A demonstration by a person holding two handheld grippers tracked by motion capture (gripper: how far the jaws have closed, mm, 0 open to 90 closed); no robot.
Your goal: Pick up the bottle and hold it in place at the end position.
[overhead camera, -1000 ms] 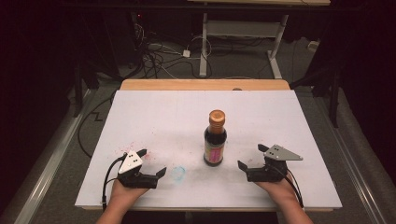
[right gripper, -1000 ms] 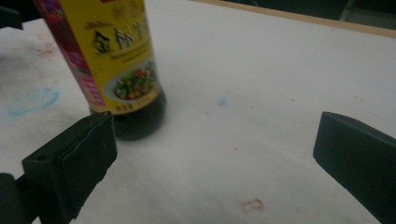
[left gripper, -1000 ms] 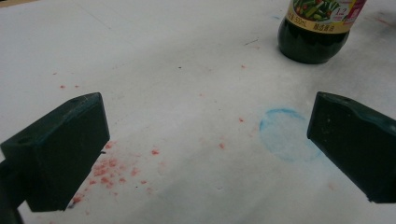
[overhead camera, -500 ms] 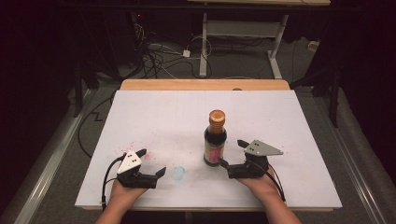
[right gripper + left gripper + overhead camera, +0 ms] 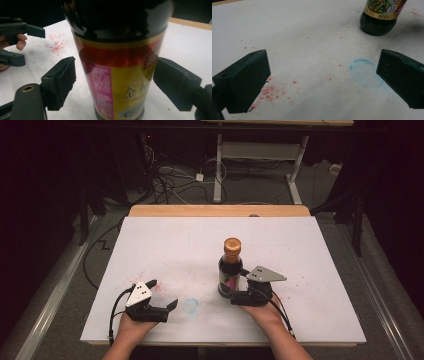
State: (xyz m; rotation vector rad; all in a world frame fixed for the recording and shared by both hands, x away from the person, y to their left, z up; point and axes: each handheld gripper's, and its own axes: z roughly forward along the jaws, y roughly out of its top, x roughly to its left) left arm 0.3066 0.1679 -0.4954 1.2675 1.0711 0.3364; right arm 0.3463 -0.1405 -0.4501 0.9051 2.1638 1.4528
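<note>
Fingers (image 5: 61,82) on our right gripper (image 5: 234,284) sit either side of the bottle (image 5: 230,268), label between them; the left pad shows a gap to the glass, the right pad is at the label's edge, contact we can't confirm; jaws have just been closing, not clamped yet; bottle stands upright on the white board (image 5: 165,245), near the middle and toward our side, dark glass, orange cap (image 5: 232,244), red-and-yellow label (image 5: 120,82); our right hand (image 5: 262,312) comes in from the bottom edge with the gripper's grey plate (image 5: 265,274) on top and cable trailing back; left gripper (image 5: 162,296) rests on the board well apart from the bottle, jaws spread wide with nothing between them; left gripper view looks along its two black pads (image 5: 247,80) at the bottle base farther off, a faint blue ring mark (image 5: 364,72) on the board just beside the right-hand pad, and red specks (image 5: 270,90) near the left-hand pad; right gripper view also catches the left gripper at the far left edge with fingertips of our left hand (image 5: 18,41) on it; wooden table edge (image 5: 220,210) shows behind the board.
</note>
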